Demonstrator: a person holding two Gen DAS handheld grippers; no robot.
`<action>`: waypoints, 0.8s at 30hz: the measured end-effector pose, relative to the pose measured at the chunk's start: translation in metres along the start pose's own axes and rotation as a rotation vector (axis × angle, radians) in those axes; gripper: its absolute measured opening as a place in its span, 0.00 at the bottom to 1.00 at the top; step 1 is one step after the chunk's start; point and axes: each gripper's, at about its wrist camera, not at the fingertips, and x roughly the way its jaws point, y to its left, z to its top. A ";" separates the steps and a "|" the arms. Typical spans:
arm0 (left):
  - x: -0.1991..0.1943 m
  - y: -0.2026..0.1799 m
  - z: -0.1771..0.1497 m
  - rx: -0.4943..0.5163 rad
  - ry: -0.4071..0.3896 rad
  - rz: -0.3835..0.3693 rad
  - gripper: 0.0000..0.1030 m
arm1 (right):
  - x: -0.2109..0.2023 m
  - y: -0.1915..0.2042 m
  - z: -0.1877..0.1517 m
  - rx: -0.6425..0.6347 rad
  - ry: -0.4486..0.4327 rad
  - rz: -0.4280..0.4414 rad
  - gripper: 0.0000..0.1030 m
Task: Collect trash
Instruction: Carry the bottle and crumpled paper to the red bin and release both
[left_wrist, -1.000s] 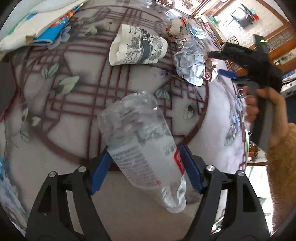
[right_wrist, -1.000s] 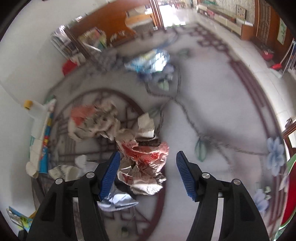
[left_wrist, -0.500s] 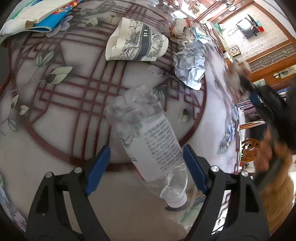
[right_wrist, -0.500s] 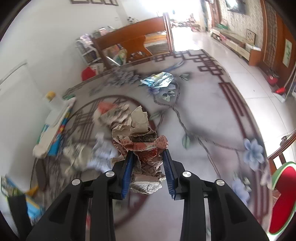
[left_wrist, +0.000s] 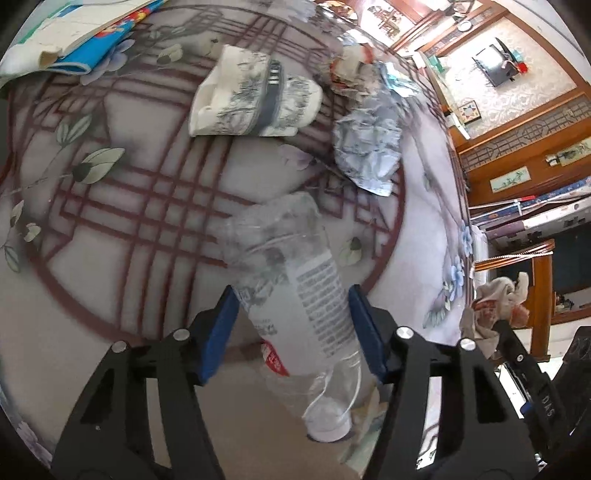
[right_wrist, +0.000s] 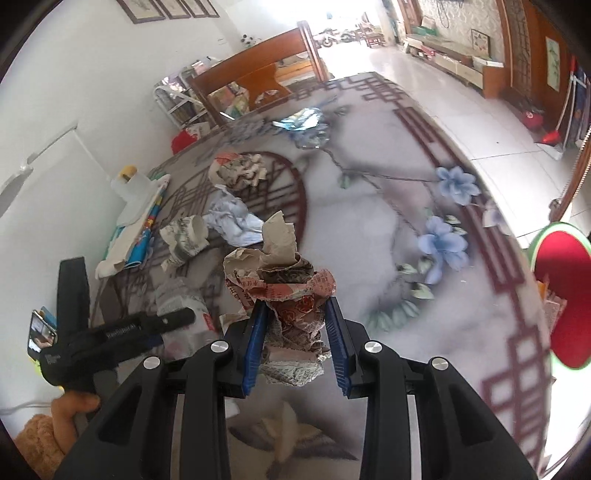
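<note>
Change, left gripper (left_wrist: 293, 330): its jaws have just been closing; half a second ago the blue pads (left_wrist: 218, 332) stood clear of the plastic bottle (left_wrist: 295, 295), and they now sit against its labelled sides.
Change, right gripper (right_wrist: 295, 341): a second ago its jaws were wide around the crumpled paper wad (right_wrist: 284, 295) on the rug (right_wrist: 369, 240); now the wad hangs between the pads, clear of the rug, with much more of the room in view.
Change, left wrist view: the right gripper was near the foil at upper right a second ago; it now shows at the lower right edge, the wad in its tip.
Left gripper state: partly closed, both pads pressing the bottle's middle.
Right gripper state: narrow, clamped on the lower part of the wad.
Bottle axis: long axis runs from frame centre down to lower right (slanted across the jaws, not along them); white cap (left_wrist: 328, 428) toward the camera, crushed base pointing away toward the foil.
Bottle place: lower centre of the left wrist view, over the rug's round lattice pattern.
Wad place: centre of the right wrist view, upright, its torn top above the pads.
Other trash on the rug: printed paper cup (left_wrist: 255, 99) on its side at top centre; crumpled foil (left_wrist: 369, 147) just right of it.
Person: a hand (right_wrist: 74, 406) at lower left of the right wrist view grips the left gripper's handle.
</note>
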 end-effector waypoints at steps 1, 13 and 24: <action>-0.002 -0.004 -0.001 0.014 -0.009 0.001 0.56 | -0.003 -0.003 0.001 0.003 -0.006 -0.007 0.30; -0.032 -0.072 -0.010 0.218 -0.148 -0.010 0.55 | -0.038 -0.041 0.001 0.068 -0.078 -0.029 0.30; -0.040 -0.124 -0.024 0.315 -0.198 -0.035 0.53 | -0.070 -0.081 -0.001 0.089 -0.129 -0.064 0.30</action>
